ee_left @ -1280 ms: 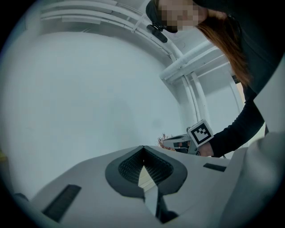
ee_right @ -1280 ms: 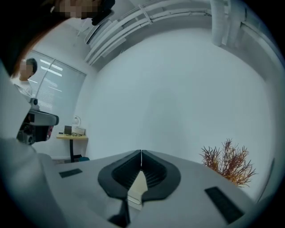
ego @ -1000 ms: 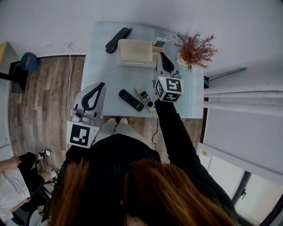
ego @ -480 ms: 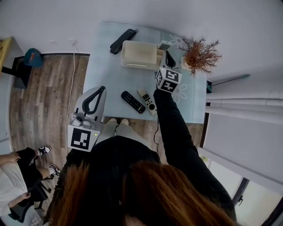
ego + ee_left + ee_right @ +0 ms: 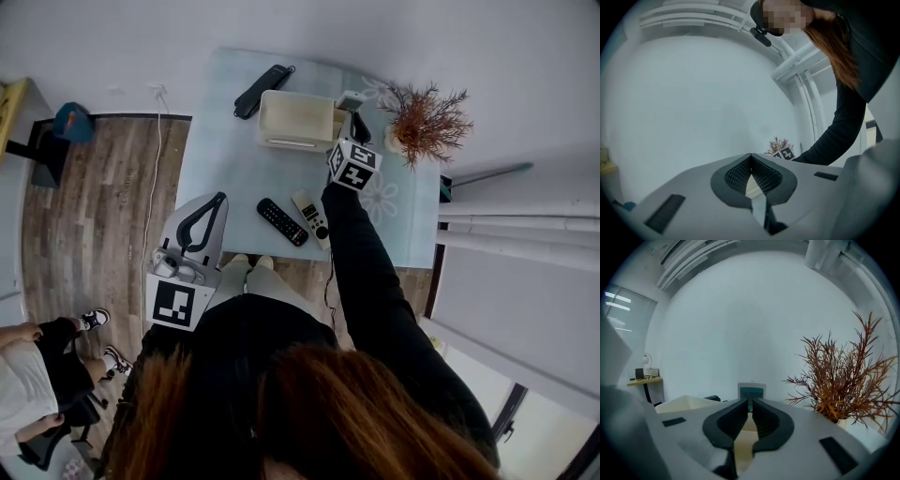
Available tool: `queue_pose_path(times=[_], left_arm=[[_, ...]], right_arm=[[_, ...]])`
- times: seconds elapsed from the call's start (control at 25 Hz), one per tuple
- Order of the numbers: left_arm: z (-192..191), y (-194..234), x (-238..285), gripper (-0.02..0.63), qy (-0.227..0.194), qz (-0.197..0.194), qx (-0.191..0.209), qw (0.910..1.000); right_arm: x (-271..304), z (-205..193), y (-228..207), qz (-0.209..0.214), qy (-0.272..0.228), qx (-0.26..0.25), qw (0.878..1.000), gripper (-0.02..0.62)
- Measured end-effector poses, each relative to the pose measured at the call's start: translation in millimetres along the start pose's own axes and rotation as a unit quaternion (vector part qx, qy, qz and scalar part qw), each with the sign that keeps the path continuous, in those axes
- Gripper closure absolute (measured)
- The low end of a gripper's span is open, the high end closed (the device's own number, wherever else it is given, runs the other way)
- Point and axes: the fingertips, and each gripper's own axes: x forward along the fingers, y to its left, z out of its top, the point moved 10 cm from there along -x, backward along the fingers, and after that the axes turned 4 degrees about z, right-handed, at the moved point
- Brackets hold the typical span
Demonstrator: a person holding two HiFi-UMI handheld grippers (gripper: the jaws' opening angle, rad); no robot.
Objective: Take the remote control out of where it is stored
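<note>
Straight ahead of the right hand-held gripper, jaws pressed together: remote control upright in cream box

Pale remote control with teal screen, standing upright, at right end of cream storage box

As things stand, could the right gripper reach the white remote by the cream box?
Probably yes: the remote stands straight ahead of the right gripper, nothing between, though its shut jaws must open first.
</note>
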Motion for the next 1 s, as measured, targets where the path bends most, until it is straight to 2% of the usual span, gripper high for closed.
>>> queue_pose_path(times=[0.08, 0.2, 0.32, 0.52, 1.0], left_arm=[[1, -1, 1, 0.606, 0.001, -0.002, 0.004, 1.0], [2, -1, 2, 0.606, 0.005, -0.001, 0.006, 1.0], [2, 0, 0, 0.606, 0.009, 0.003, 0.009, 0.9999], [1, 4, -2, 0.606, 0.013, 0.011, 0.009, 0.9998], [-2, 11, -9, 0.606, 0.024, 0.03, 0.008, 0.9992]], right_arm=[[4, -1, -1, -0.003, 0.003, 0.01, 1.0, 0.563], [13, -2, -3, -0.005, 0.012, 0.027, 1.0, 0.429], [22, -2, -2, -0.006, 0.022, 0.027, 0.999, 0.374], [33, 0, 0, -0.011, 0.03, 0.015, 0.999, 0.339], [49, -4, -3, -0.025, 0.043, 0.018, 0.999, 0.334]])
